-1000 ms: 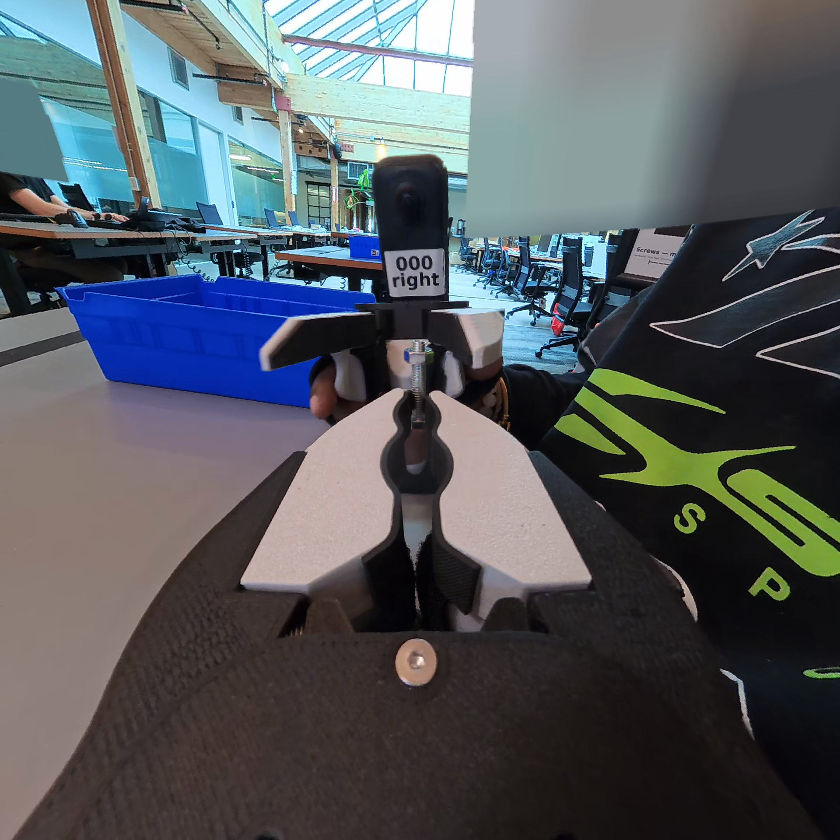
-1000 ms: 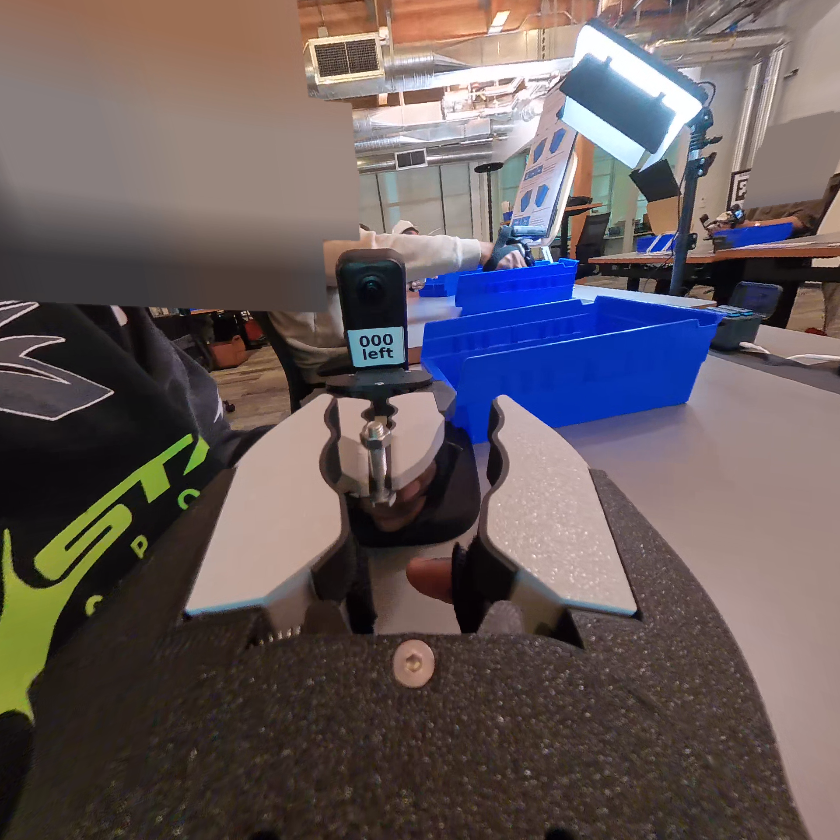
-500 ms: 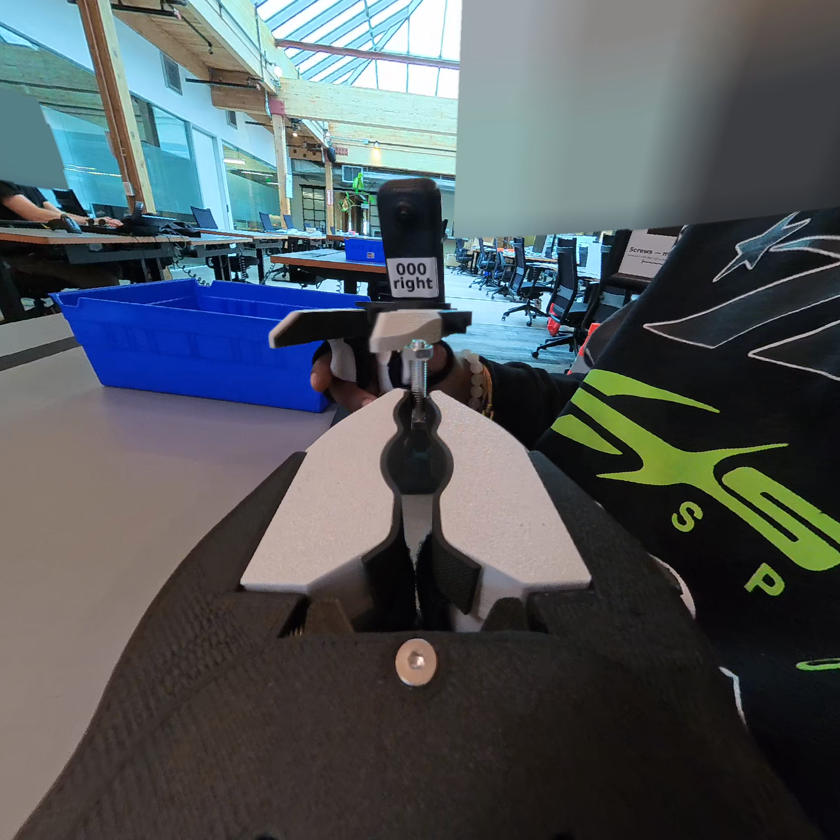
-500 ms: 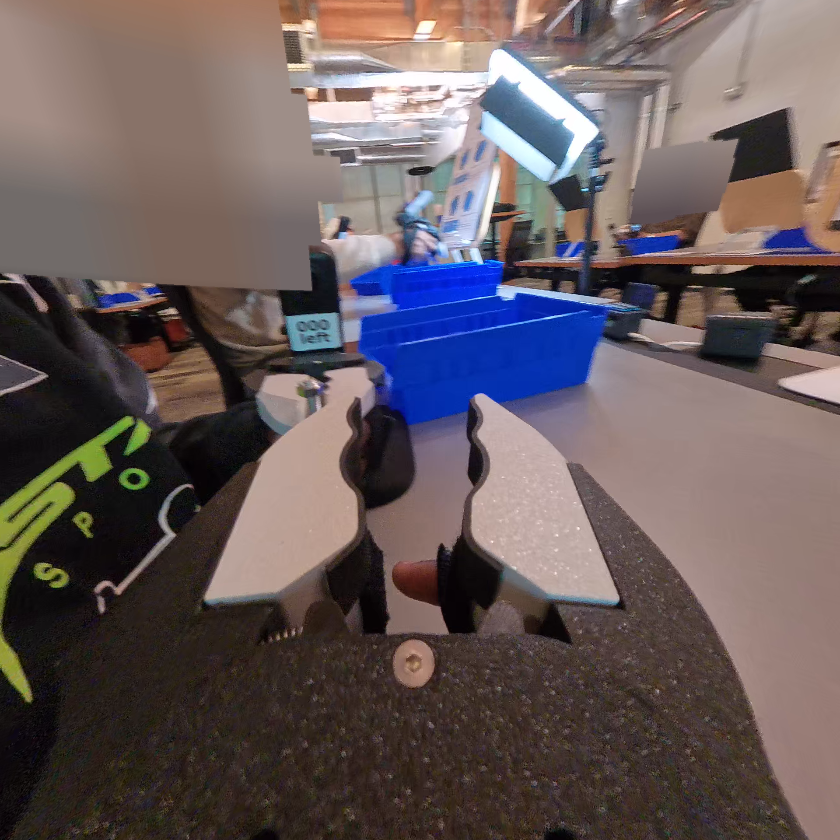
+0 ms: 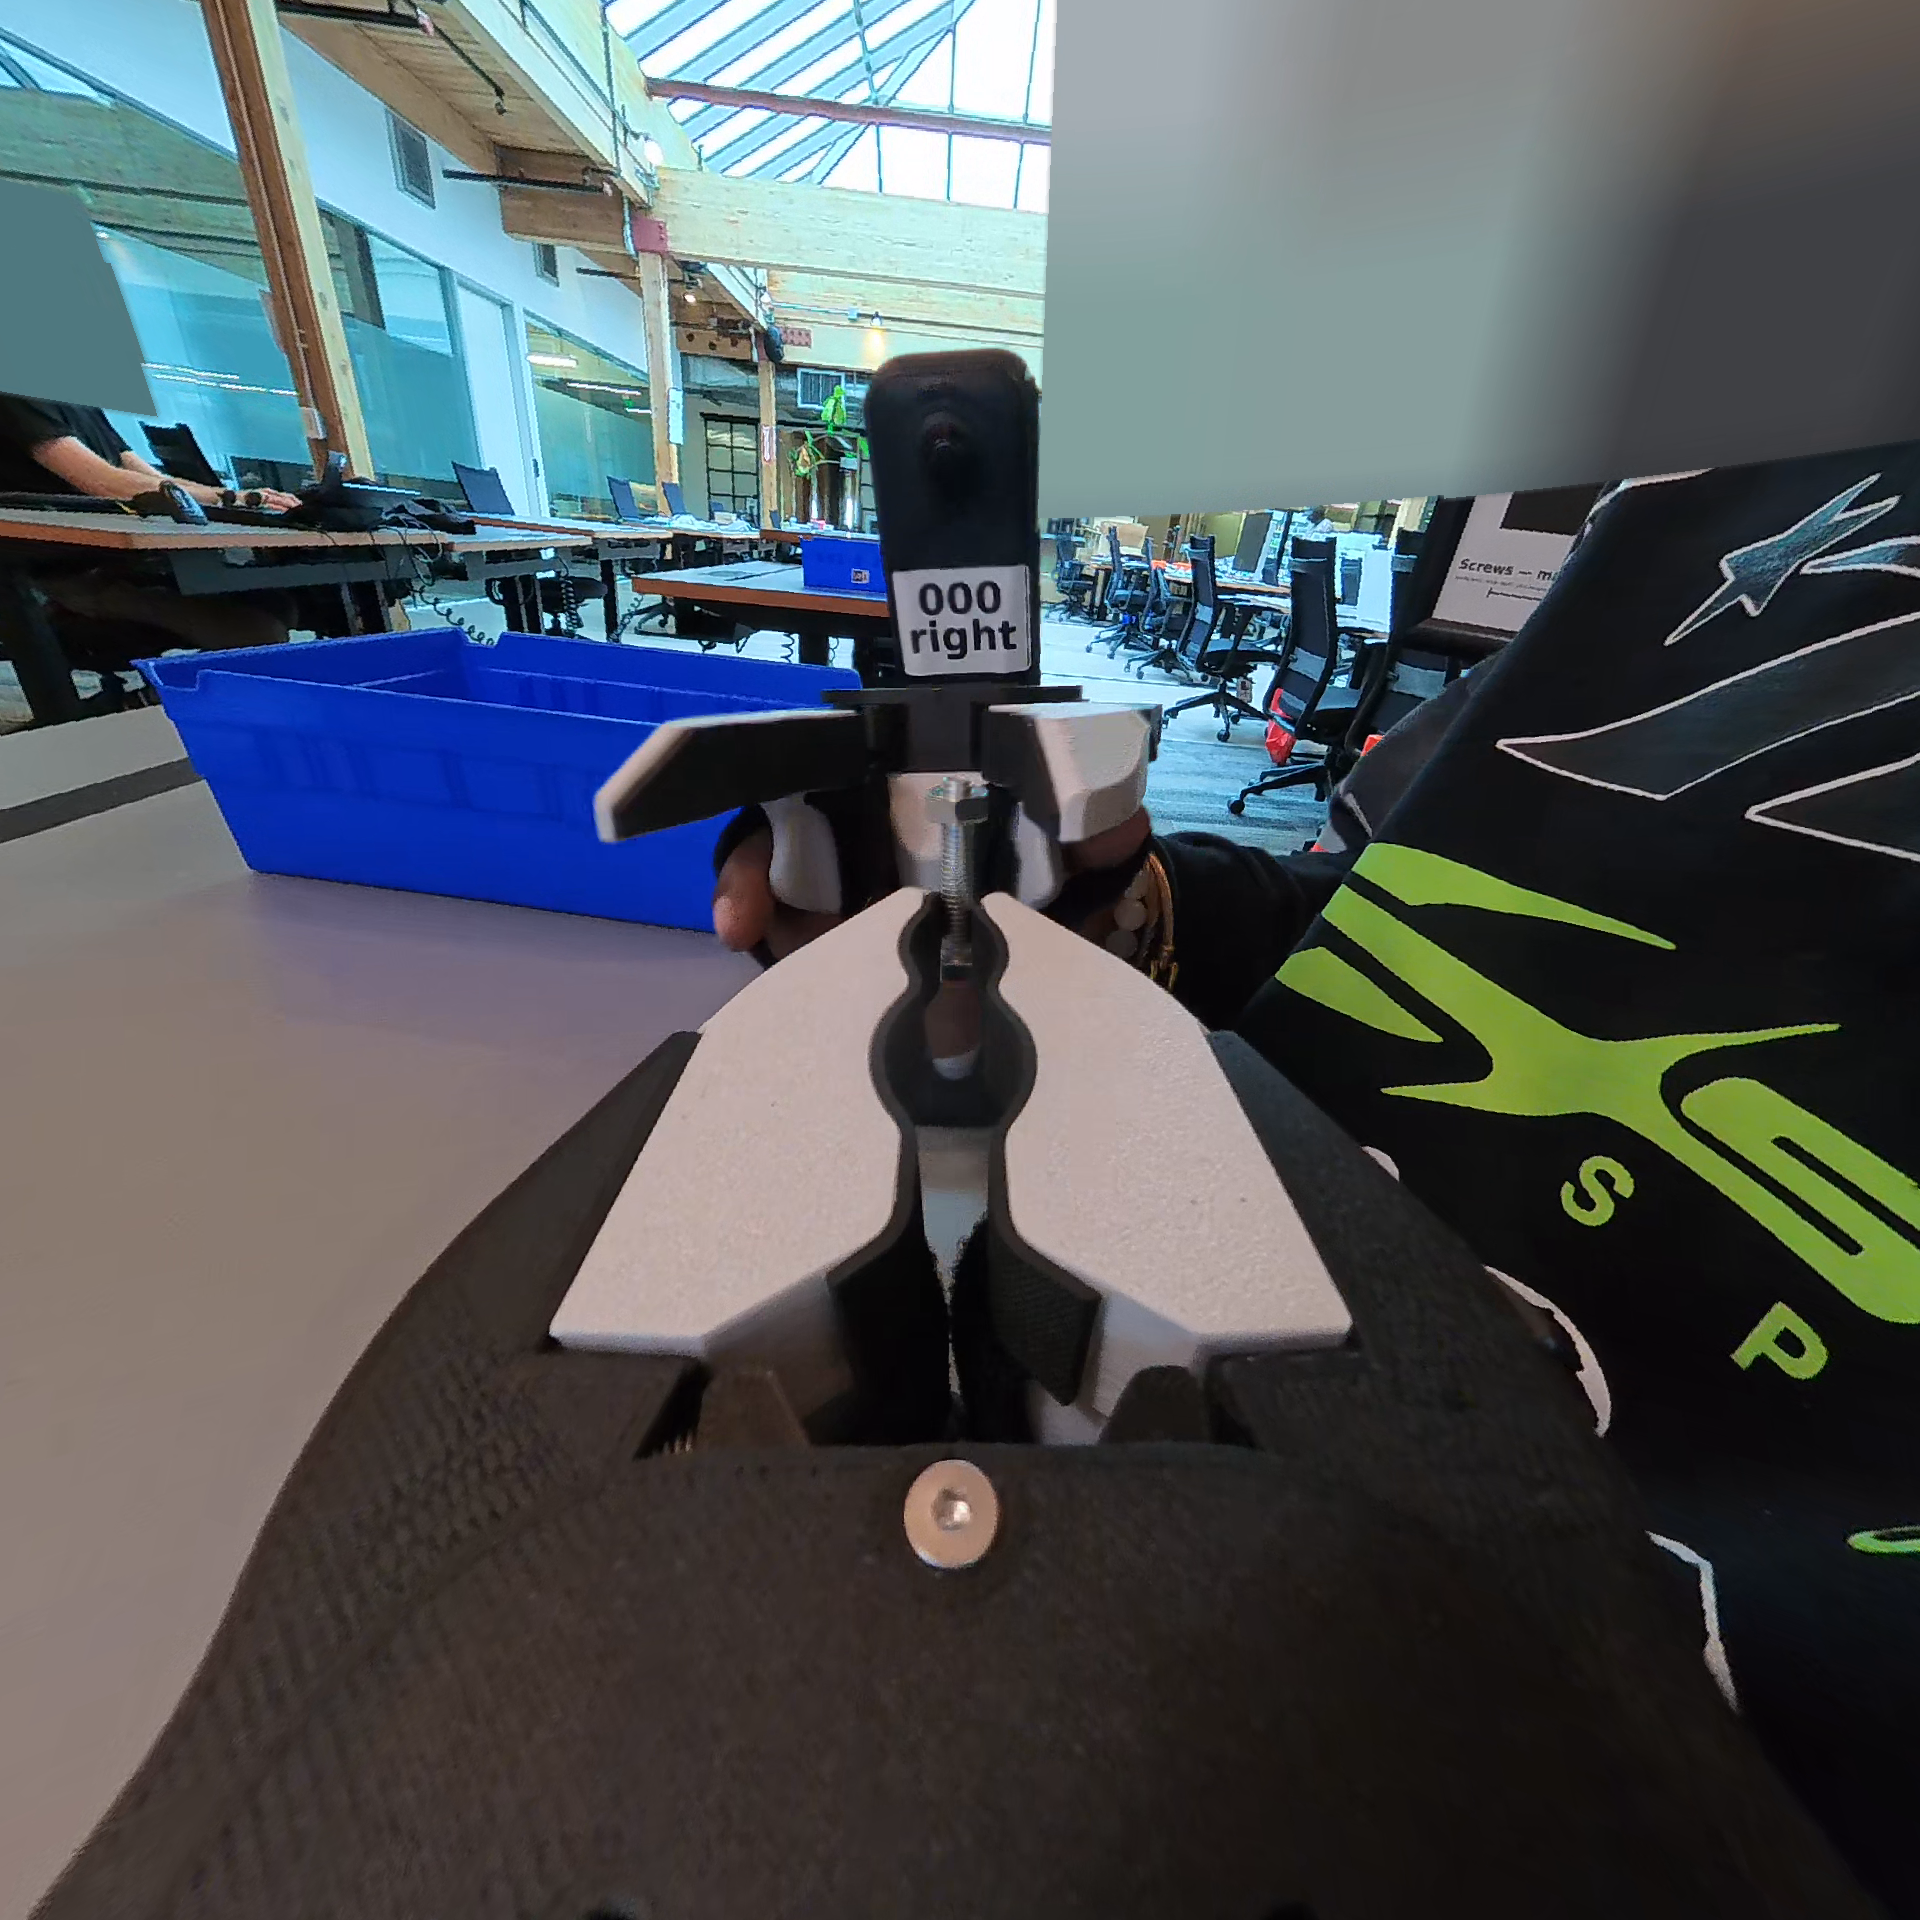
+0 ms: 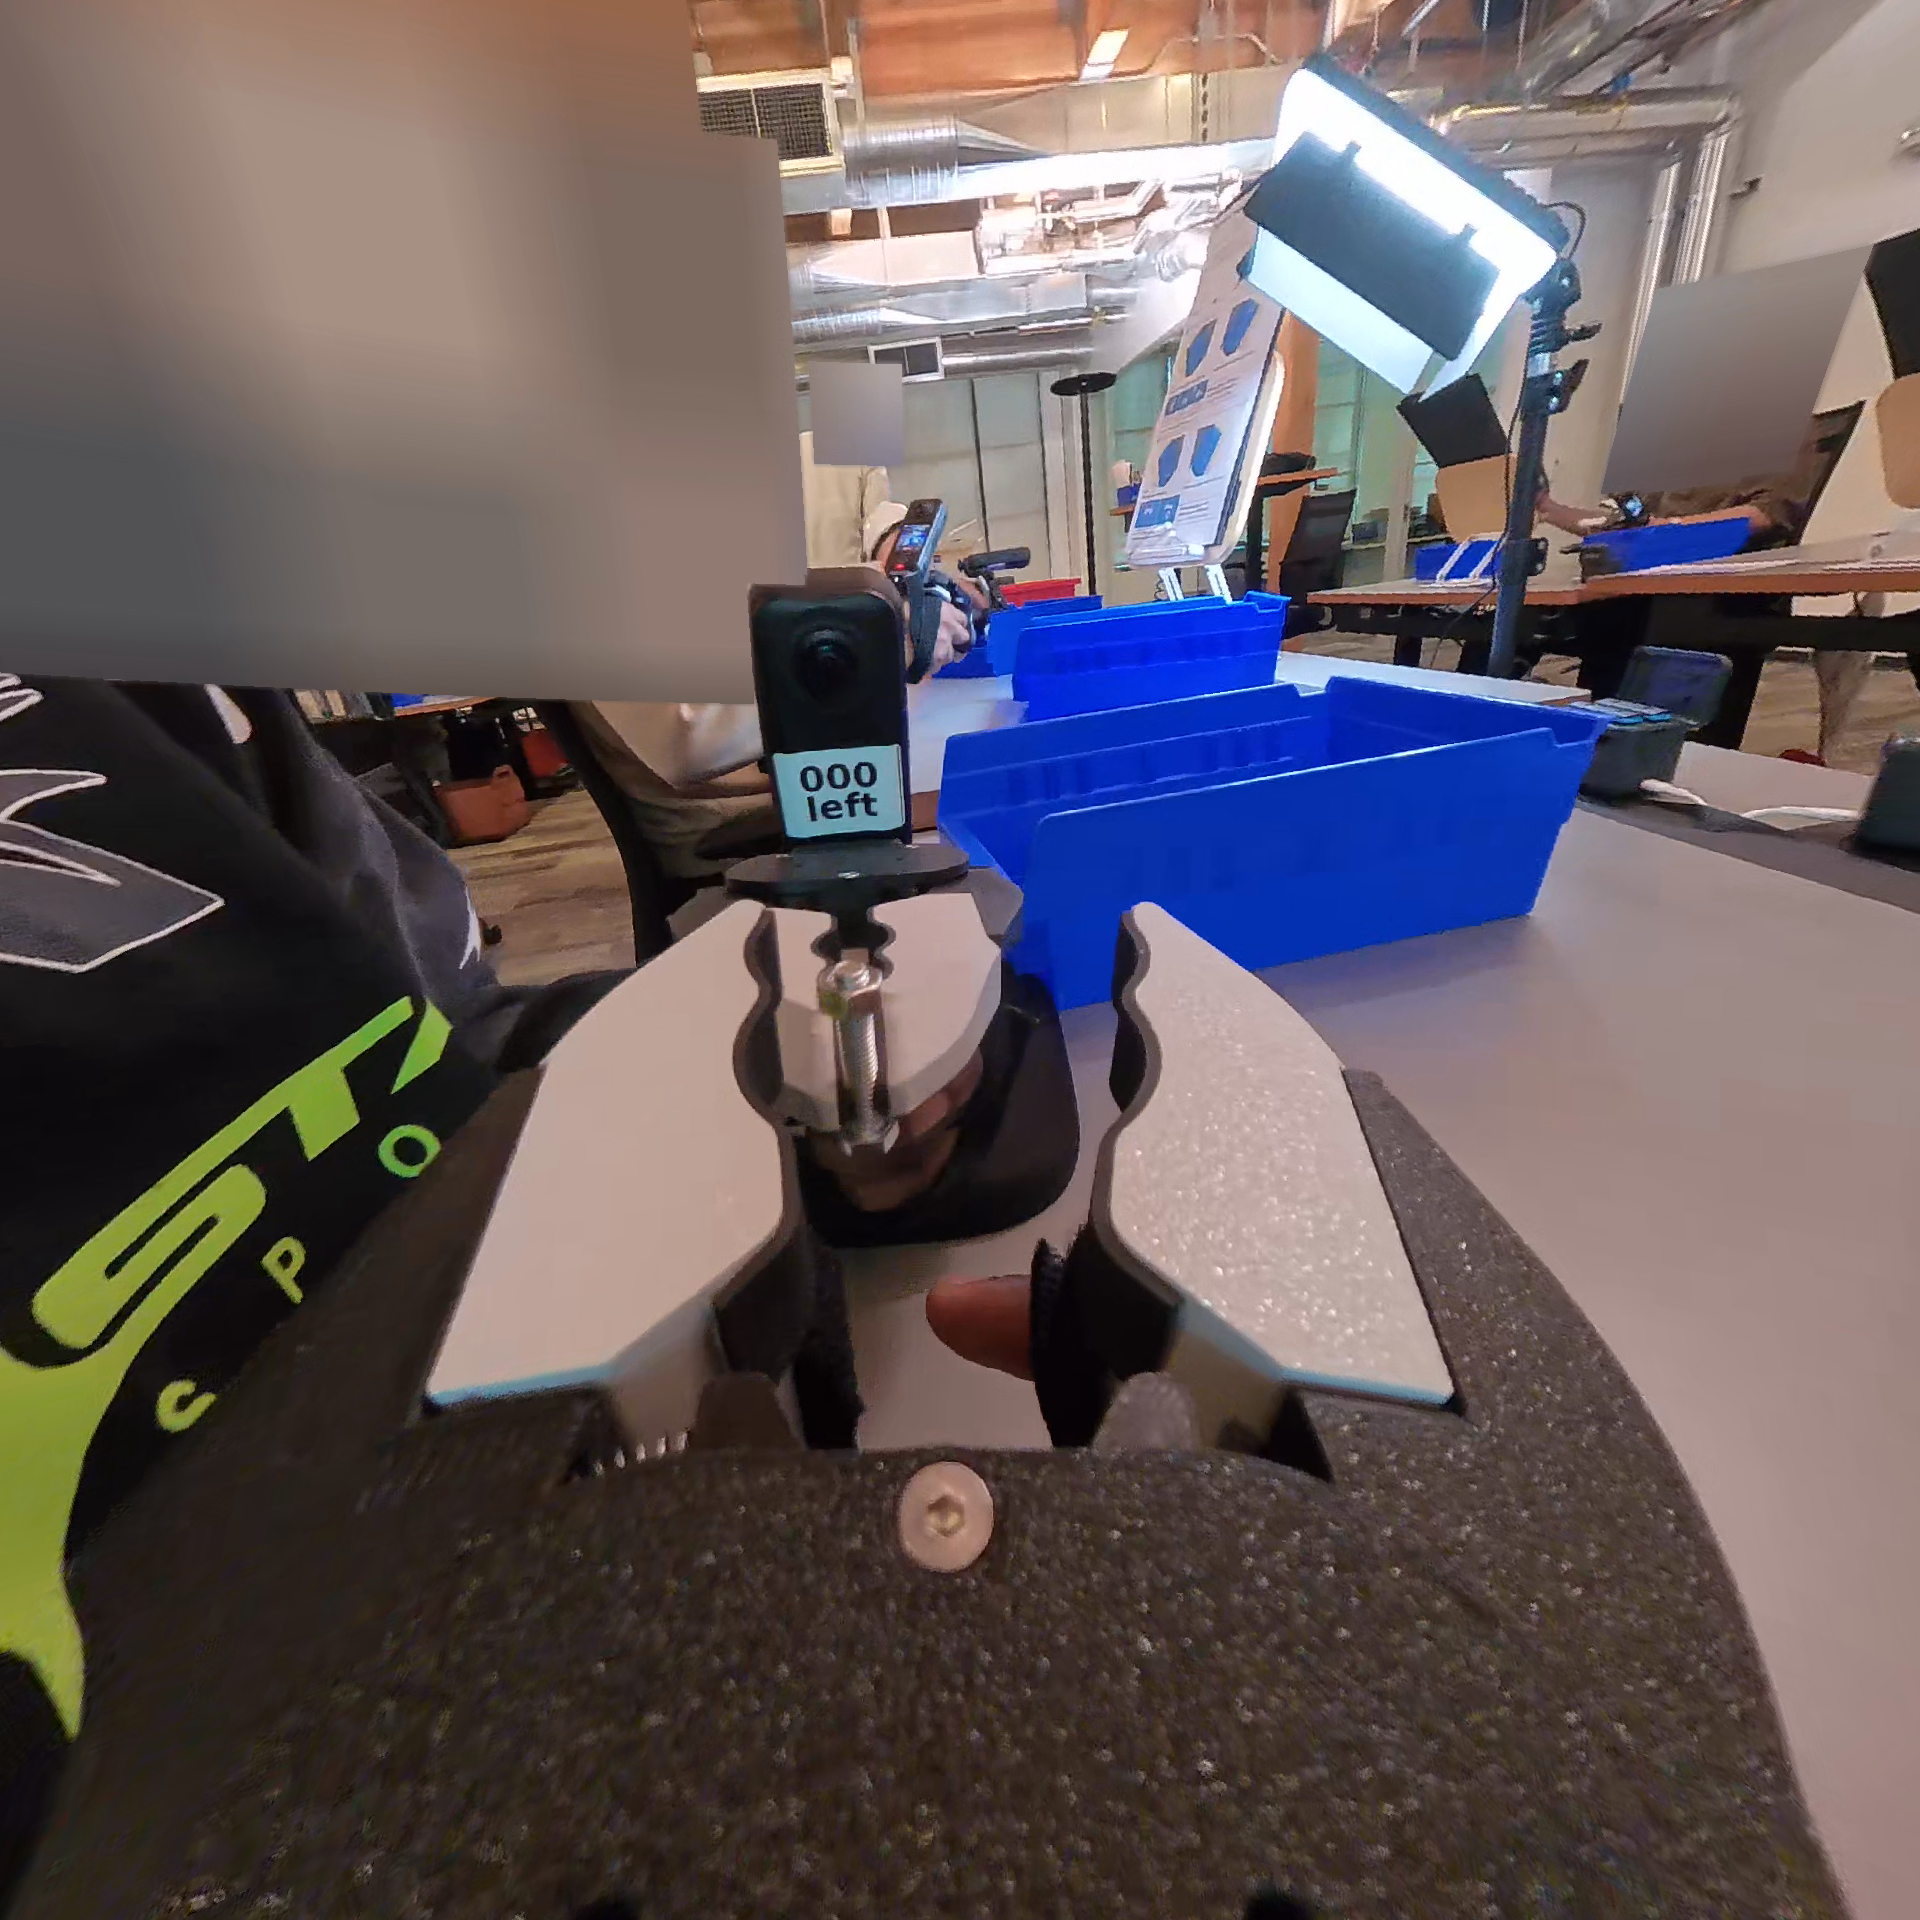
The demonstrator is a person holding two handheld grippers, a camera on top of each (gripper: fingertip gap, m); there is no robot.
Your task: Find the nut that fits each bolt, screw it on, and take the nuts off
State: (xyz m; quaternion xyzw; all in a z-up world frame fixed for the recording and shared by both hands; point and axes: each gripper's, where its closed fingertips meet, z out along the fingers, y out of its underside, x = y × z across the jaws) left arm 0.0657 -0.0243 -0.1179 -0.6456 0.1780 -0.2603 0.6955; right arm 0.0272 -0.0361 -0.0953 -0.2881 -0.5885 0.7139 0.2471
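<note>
My left gripper [image 5: 954, 906] is shut on the lower end of a silver bolt [image 5: 956, 883] and holds it upright above the grey table [image 5: 260, 1091]. A silver nut [image 5: 958, 805] sits on the bolt's top end. My right gripper [image 6: 948, 925] faces it, open and empty. In the right wrist view the bolt [image 6: 860, 1060] and nut [image 6: 850, 992] stand between the right gripper's spread fingers, nearer the left finger [image 6: 665, 1091], and no pad presses on them. The left gripper [image 6: 868, 1117] shows there from the front. The right gripper [image 5: 914, 779] shows behind the bolt in the left wrist view.
A blue plastic bin [image 5: 447, 790] stands on the table beyond the grippers; it also shows in the right wrist view [image 6: 1299, 831]. The person's black and green shirt [image 5: 1610, 1039] is close beside both grippers. A studio light on a stand [image 6: 1392, 249] is at the back right. My left and right fingertips are right by each other.
My right gripper narrowed its jaws and swung aside from the bolt, then reopened wide and came back to face it. My left gripper kept its hold on the bolt throughout.
</note>
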